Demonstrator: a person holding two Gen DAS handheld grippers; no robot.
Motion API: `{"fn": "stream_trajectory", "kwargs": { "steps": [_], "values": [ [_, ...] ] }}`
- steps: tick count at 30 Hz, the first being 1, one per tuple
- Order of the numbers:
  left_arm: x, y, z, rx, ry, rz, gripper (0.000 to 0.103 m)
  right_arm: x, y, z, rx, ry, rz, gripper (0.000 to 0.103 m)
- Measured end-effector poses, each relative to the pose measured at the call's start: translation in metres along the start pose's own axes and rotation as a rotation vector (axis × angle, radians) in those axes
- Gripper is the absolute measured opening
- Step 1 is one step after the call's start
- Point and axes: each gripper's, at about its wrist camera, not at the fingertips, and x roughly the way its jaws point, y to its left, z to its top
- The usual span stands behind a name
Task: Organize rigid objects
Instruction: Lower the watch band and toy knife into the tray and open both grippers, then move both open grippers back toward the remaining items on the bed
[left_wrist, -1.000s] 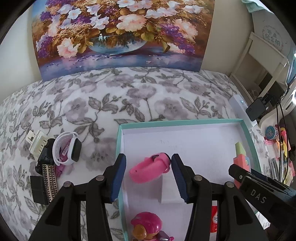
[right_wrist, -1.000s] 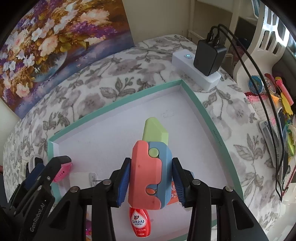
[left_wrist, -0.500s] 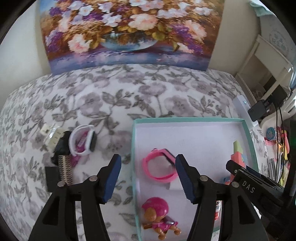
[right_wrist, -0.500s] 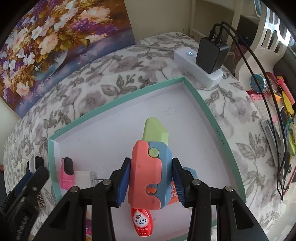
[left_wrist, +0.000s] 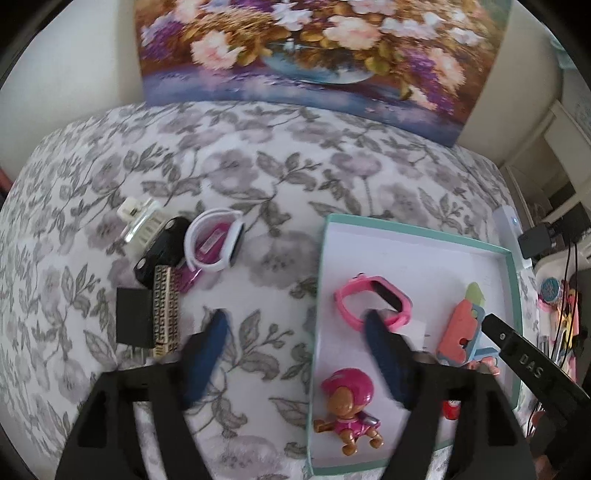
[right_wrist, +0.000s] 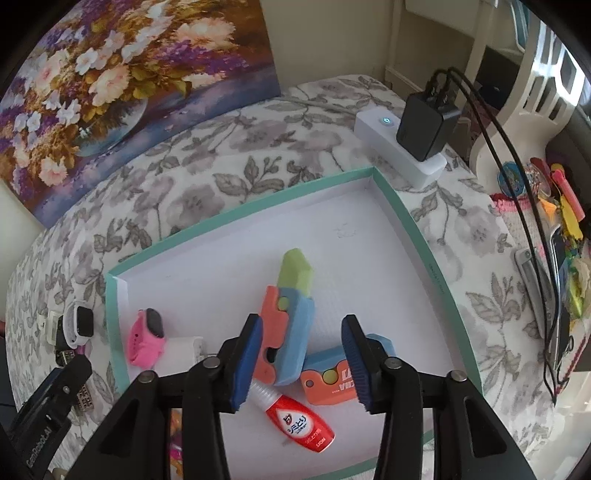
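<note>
Left wrist view: the left gripper (left_wrist: 295, 328) is seen with its jaws spread wide, having just been opening, and nothing is held between them. Its right finger overlaps the near edge of a pink watch (left_wrist: 373, 302), which lies on the white floor of the teal-rimmed tray (left_wrist: 320, 266). A pink-helmeted figurine (left_wrist: 347, 410) is lying nearer in the same tray. Left of the tray, on the floral cloth (left_wrist: 229, 162), a white watch (left_wrist: 216, 240), a patterned block (left_wrist: 166, 306) and other small items are clustered.

Right wrist view: the right gripper (right_wrist: 301, 360) is seen partly open, its jaws having just been opening. The coral-blue-green toy (right_wrist: 288, 325) is lying between them on the tray floor; the left pad is just beside it, and whether it touches cannot be told; the right pad stands apart from it. A 2nd coral-blue block (right_wrist: 328, 376) and a red bottle (right_wrist: 299, 421) are lying near it. The pink watch is seen at the tray's left side.
</note>
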Motion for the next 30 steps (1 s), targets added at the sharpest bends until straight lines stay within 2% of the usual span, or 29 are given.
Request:
{"fn": "stream_trajectory", "kwargs": {
  "steps": [2,6,11,15,24,30],
  "values": [
    [-0.001,0.005,-0.001,-0.018,0.000,0.005,0.087,-0.005,0.004,0.000,-0.017,-0.010,-0.004,0.060],
    [-0.002,0.019,-0.002,-0.053,0.012,0.037,0.089,-0.012,0.011,-0.001,-0.035,-0.018,0.004,0.077],
    [-0.002,0.037,-0.004,-0.111,0.029,0.054,0.089,-0.016,0.016,-0.005,-0.049,-0.025,-0.008,0.085],
    [-0.002,0.053,-0.005,-0.168,0.041,0.062,0.089,-0.016,0.019,-0.008,-0.058,-0.027,-0.012,0.101],
    [0.001,0.089,-0.004,-0.246,0.050,0.112,0.089,-0.015,0.037,-0.014,-0.096,-0.016,-0.014,0.103],
    [-0.004,0.119,-0.001,-0.294,0.036,0.137,0.089,-0.017,0.067,-0.023,-0.160,-0.014,0.032,0.103]
  ]
}}
